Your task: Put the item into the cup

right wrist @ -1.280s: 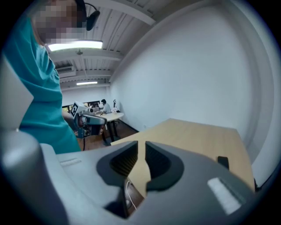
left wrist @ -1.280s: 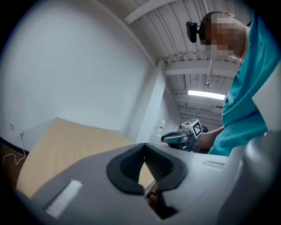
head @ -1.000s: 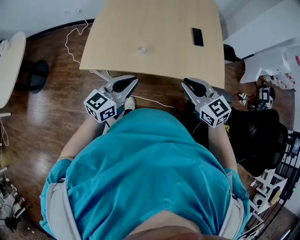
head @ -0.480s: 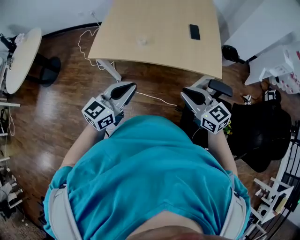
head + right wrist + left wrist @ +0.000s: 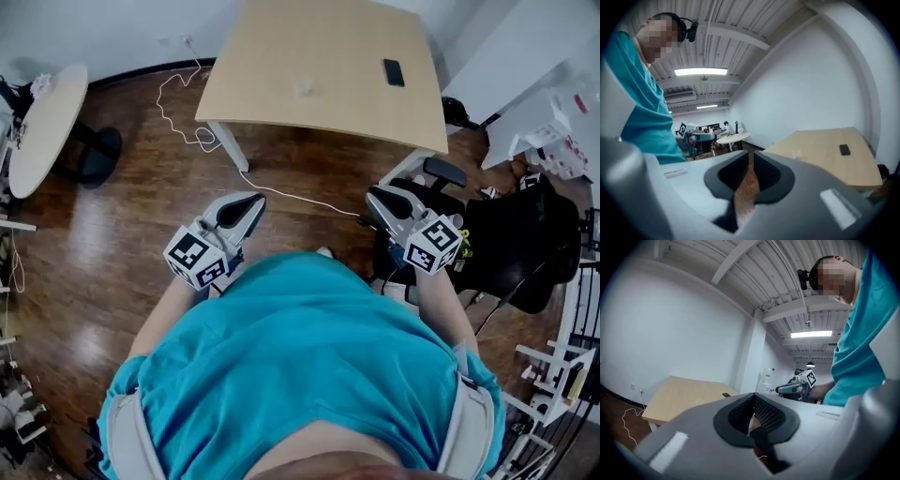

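Clear cup (image 5: 305, 89) sits on the tan table (image 5: 281, 56) near a black phone (image 5: 394, 72), well apart from both grippers over the wood floor (image 5: 141, 234) by a white cord (image 5: 281, 195), the left gripper (image 5: 253, 200) pinched together and empty, the right gripper (image 5: 374, 196) a little apart, closing on nothing.

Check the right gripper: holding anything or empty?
Empty. The right gripper jaws are closing with only bare floor showing through the gap between them.
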Demonstrator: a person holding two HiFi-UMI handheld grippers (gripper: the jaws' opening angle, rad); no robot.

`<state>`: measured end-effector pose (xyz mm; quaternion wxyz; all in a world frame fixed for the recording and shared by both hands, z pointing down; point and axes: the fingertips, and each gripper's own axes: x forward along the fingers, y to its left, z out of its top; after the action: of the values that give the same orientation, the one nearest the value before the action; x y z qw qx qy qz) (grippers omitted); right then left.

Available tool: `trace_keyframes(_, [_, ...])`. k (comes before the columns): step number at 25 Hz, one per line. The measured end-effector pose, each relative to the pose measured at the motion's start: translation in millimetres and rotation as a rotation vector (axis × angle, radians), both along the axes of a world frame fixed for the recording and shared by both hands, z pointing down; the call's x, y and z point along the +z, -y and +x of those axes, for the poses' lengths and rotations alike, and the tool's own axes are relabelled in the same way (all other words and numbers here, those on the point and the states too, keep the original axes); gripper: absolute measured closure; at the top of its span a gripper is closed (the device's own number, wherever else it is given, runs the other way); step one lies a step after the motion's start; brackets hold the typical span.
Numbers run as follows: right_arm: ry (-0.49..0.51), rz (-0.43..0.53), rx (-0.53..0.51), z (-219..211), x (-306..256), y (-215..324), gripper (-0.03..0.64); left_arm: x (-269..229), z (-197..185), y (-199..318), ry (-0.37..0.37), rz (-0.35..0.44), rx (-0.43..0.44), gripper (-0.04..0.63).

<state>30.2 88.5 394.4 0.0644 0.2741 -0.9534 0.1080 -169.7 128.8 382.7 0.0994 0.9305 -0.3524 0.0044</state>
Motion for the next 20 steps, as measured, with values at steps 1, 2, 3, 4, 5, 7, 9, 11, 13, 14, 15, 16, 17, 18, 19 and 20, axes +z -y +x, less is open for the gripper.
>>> trace_keyframes(1, [0.003, -0.001, 0.015, -7, -2, -3, 0.585, 0, -9, -8, 0.003, 0.0, 0.008, 0.591])
trace_keyframes(2, [0.009, 0.0, 0.031, -12, -4, -7, 0.593, 1, -16, -15, 0.006, 0.0, 0.016, 0.591])
trace_keyframes(3, [0.018, 0.0, 0.047, -16, -6, -10, 0.607, 3, -21, -21, 0.009, -0.001, 0.023, 0.591])
trace_keyframes(4, [0.028, 0.0, 0.062, -17, -8, -13, 0.614, 5, -23, -24, 0.012, -0.003, 0.027, 0.591])
trace_keyframes(5, [0.036, -0.001, 0.073, -16, -9, -18, 0.614, 6, -23, -27, 0.013, -0.004, 0.028, 0.591])
trace_keyframes(7, [0.037, 0.0, 0.088, -7, -8, -26, 0.614, 6, -17, -32, 0.006, 0.001, 0.024, 0.591])
trace_keyframes(9, [0.045, 0.001, 0.096, 8, -8, -31, 0.614, 4, -7, -35, -0.003, 0.019, 0.011, 0.591])
trace_keyframes(11, [0.072, -0.003, 0.1, 24, -10, -33, 0.615, 1, 3, -35, -0.014, 0.037, -0.012, 0.591])
trace_keyframes(13, [0.087, -0.015, 0.1, 38, -8, -38, 0.615, 0, 13, -36, -0.05, 0.033, -0.046, 0.591])
trace_keyframes(14, [0.084, -0.018, 0.096, 45, -7, -41, 0.615, 0, 18, -38, -0.074, 0.024, -0.061, 0.591])
trace_keyframes(15, [0.075, -0.017, 0.093, 51, -5, -45, 0.615, 1, 24, -40, -0.091, 0.013, -0.071, 0.591])
trace_keyframes(16, [0.068, -0.015, 0.092, 58, -3, -47, 0.615, 4, 29, -42, -0.098, 0.001, -0.074, 0.591])
trace_keyframes(17, [0.065, -0.015, 0.095, 64, -2, -49, 0.615, 7, 34, -42, -0.097, -0.008, -0.071, 0.591])
trace_keyframes(18, [0.063, -0.015, 0.097, 70, -1, -49, 0.615, 8, 39, -42, -0.096, -0.014, -0.069, 0.591])
trace_keyframes(19, [0.061, -0.015, 0.097, 75, -1, -49, 0.615, 9, 43, -41, -0.098, -0.016, -0.068, 0.591])
trace_keyframes(20, [0.058, -0.013, 0.095, 78, 0, -49, 0.615, 8, 46, -40, -0.103, -0.014, -0.071, 0.591])
